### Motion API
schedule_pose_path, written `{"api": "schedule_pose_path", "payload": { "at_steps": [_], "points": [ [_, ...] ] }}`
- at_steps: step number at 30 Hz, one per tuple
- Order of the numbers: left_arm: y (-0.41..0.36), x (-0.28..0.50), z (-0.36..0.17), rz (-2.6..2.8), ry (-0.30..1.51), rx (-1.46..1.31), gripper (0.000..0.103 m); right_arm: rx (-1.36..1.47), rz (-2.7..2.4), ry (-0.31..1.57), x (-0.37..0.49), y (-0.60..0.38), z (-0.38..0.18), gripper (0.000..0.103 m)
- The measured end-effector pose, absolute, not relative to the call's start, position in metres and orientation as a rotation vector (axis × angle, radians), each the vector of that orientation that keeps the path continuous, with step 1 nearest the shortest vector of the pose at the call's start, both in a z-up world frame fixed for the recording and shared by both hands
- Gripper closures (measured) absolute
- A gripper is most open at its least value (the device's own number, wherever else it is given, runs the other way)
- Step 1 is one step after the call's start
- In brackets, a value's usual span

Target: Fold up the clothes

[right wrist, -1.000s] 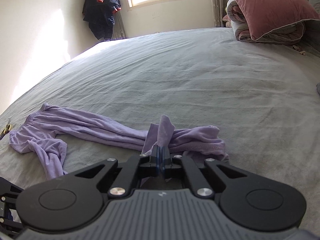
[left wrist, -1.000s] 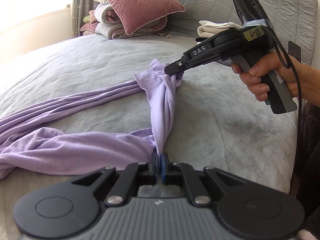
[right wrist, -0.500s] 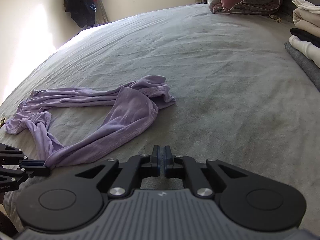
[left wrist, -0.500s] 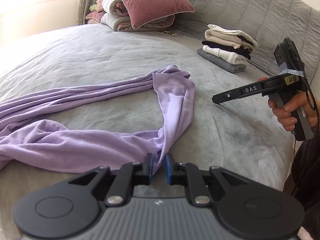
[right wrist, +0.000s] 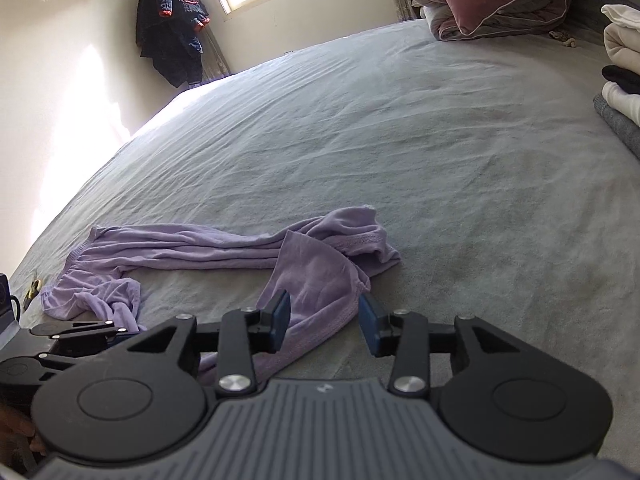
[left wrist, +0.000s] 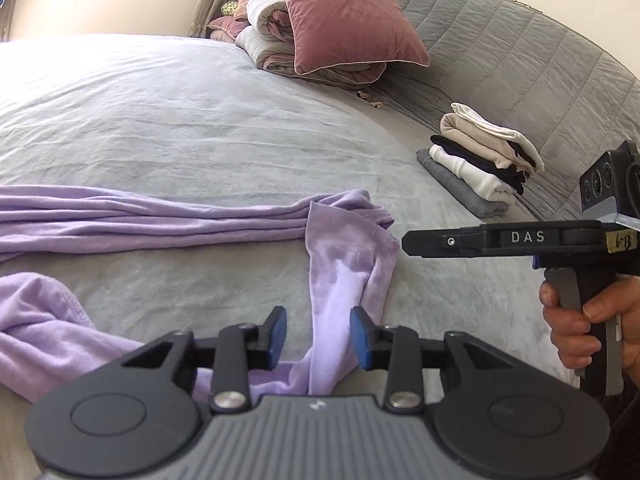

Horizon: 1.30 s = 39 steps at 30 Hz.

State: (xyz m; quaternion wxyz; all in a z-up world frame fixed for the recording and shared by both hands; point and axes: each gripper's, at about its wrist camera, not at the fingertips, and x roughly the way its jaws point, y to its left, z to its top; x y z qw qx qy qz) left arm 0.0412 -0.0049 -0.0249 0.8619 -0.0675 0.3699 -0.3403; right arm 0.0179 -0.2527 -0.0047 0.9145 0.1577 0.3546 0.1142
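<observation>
My left gripper (left wrist: 318, 334) stands partly open, its jaws having just been opening. A band of the lilac garment (left wrist: 344, 256) runs up between the blue pads (left wrist: 276, 336), but I see daylight on either side of the cloth, so nothing is pinched. It lies slack on the bed (left wrist: 200, 120).

My right gripper (right wrist: 325, 320) is the same: jaws part open, just been opening, and a flap of the garment (right wrist: 320, 276) lies ahead of and below the left pad, not clamped. In the left view this gripper (left wrist: 404, 242) shows side-on with its tip just right of the garment's bunched top end and apart from it.

The relation that matters is the garment's lie. It makes a bent shape. One long run stretches away to the left of both sets of fingers, roughly crosswise to where they point. At its right end it turns and comes back toward my left fingers as the short band. So the long axis runs left–right, and the bend sits just ahead of the right fingers.

I judge the cloth has been laid down and both hands freed for a fresh hold. The left fingers are nearer the near band; the right fingers are nearer the corner at the bend. The far left end is well apart from both.

A stack (left wrist: 480, 168) of folded clothes sits beyond, to the right.
</observation>
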Motion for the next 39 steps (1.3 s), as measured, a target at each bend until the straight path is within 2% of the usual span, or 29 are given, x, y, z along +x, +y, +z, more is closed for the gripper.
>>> {"api": "schedule_pose_path", "payload": {
  "at_steps": [14,16,17,26,39],
  "points": [
    [-0.041,0.083,-0.047,-0.660,0.815,-0.289,0.072,0.381,0.228,0.773,0.033,-0.256,-0.009,0.060],
    [-0.046,0.084,-0.049,-0.661,0.814,-0.288,0.083,0.401,0.226,0.780,0.033,-0.260,-0.010,0.060],
    [-0.049,0.085,-0.050,-0.662,0.818,-0.279,0.102,0.413,0.225,0.783,0.033,-0.262,-0.010,0.060],
    [-0.072,0.051,-0.032,-0.772,0.720,-0.165,0.102,0.520,0.238,0.798,0.024,-0.286,-0.010,0.060],
    [-0.116,-0.011,-0.041,-0.963,0.742,0.019,0.101,0.544,0.266,0.910,-0.001,-0.304,-0.032,0.060]
  ]
}}
